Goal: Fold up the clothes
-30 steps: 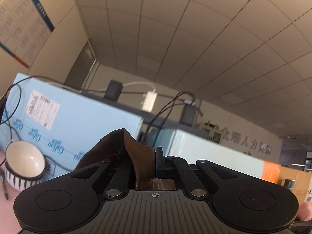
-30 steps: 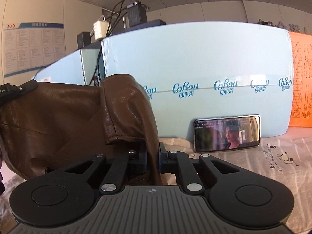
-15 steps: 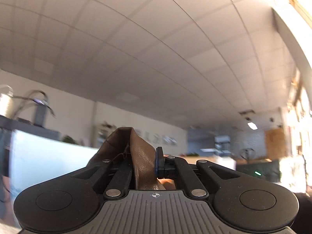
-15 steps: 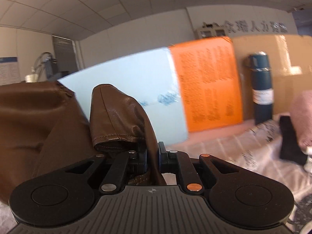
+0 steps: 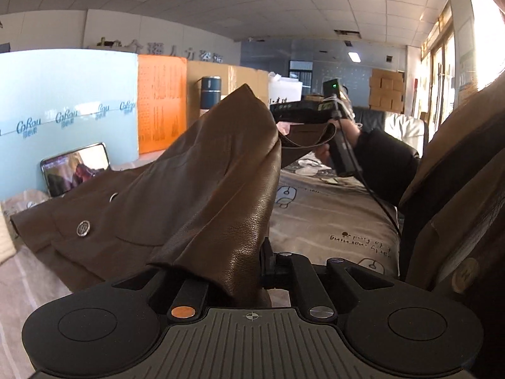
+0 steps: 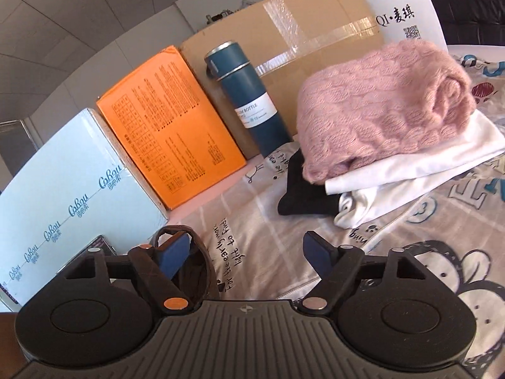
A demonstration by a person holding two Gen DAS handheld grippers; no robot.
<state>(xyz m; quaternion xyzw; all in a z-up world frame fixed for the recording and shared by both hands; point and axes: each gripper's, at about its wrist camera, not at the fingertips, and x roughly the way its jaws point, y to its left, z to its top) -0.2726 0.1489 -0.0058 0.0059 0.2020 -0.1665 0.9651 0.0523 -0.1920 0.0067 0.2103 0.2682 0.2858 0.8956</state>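
A brown leather jacket [image 5: 176,195] lies spread on the printed bedspread [image 5: 331,221], and one fold rises into my left gripper [image 5: 252,254]. That gripper's jaws are opening. The leather still fills the gap, lies against the right finger [image 5: 268,262] and hides the left one. A hand holds my right gripper [image 5: 281,113] up behind the raised fold. In the right wrist view, my right gripper [image 6: 247,248] stands wide with its jaws opening. A brown sleeve cuff [image 6: 202,252] rests loose by its left blue pad [image 6: 172,254].
A stack of folded clothes lies to the right: a pink sweater [image 6: 382,107], a white garment [image 6: 410,173] and a black garment [image 6: 300,195]. A blue bottle [image 6: 249,98], an orange box [image 6: 170,129], a pale blue box [image 6: 69,195], a cardboard box [image 6: 303,28] and a phone [image 5: 75,167] line the back.
Both views swung right and down, from the ceiling and boxes to the bed. My right gripper opened and let go of the sleeve. My left jaws parted slightly around the leather.
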